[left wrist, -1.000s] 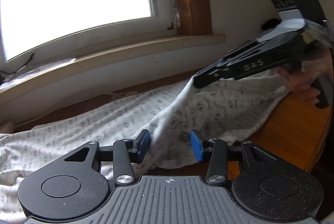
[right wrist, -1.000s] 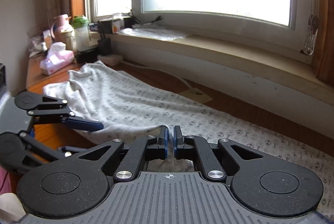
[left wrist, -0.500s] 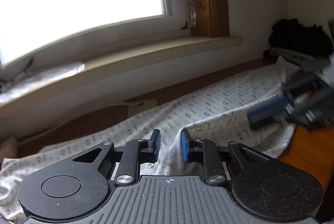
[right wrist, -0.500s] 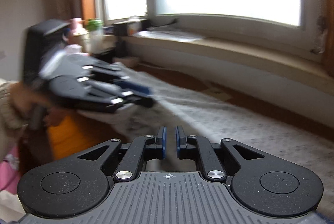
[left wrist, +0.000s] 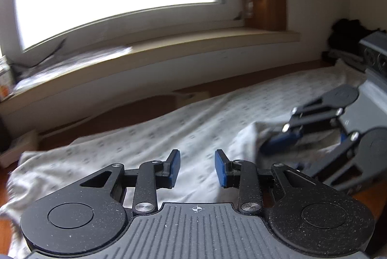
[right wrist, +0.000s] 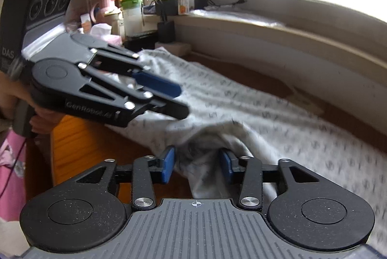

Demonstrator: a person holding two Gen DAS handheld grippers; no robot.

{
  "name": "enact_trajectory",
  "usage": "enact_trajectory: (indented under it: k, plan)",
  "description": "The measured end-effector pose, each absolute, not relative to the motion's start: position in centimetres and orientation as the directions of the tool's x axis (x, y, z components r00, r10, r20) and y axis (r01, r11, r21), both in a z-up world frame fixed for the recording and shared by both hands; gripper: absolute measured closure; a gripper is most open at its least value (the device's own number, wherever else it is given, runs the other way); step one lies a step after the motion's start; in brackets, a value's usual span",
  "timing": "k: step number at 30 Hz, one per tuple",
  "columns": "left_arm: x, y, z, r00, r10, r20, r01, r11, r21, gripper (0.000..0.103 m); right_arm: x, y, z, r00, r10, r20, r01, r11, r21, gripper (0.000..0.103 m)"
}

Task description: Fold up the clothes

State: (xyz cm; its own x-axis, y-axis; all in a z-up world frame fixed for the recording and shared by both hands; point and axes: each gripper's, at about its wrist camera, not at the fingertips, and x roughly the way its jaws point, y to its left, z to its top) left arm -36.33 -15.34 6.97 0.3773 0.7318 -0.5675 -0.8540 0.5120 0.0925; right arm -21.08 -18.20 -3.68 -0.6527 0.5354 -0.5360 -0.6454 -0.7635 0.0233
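**Mia:** Both grippers have moved since a second ago. Back then the right gripper [right wrist: 197, 163] was pinched tight on an edge of the cloth [right wrist: 254, 114] and held it up high. Now it is down low and its jaws have just been opening. A bunched fold of cloth sits between its blue pads [right wrist: 167, 164], but they are not squeezing it.

**Ben:** And the left gripper [left wrist: 197, 168]?

**Mia:** Its jaws closed in on a ridge of cloth, and now they have just been opening again. They stand a middle way apart. Flat cloth lies under and ahead of them, and nothing is pinched.

**Ben:** Where is the cloth now?

**Mia:** It is spread long on the wooden table [right wrist: 79, 145], running ahead of both tools, along under the window sill [left wrist: 169, 46]. It was lifted like a tent before; now it lies mostly flat, with a small hump beside the right gripper's tips.

**Ben:** Where are the tools from each other?

**Mia:** In the right wrist view, the left gripper sits up and to the left, over the cloth's near edge, with a hand [right wrist: 42, 122] on its handle. In the left wrist view, the right gripper is off to the right, blurry.
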Motion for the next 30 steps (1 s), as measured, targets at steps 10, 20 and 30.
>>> enact_trajectory:
  k: [10,20,30]
  plan:
    - [-37.8,-19.7,6.8,0.425,0.741,-0.519,-0.852,0.522,0.048,0.057,-20.6,-18.2,-3.0,-0.702,0.512,-0.495,-0.616,-0.785,0.062,0.079]
    - [-37.2,-18.4,7.5,0.453,0.723,-0.522,-0.823,0.564,0.067,0.093,-18.5,-19.0,-2.4,-0.708,0.504,-0.495,-0.625,-0.773,0.108,0.100]
    - [-37.3,-17.4,8.1,0.458,0.688,-0.563,-0.801,0.594,0.073,0.095,-19.8,-19.8,-2.4,-0.729,0.476,-0.492,-0.579,-0.812,0.073,0.080]
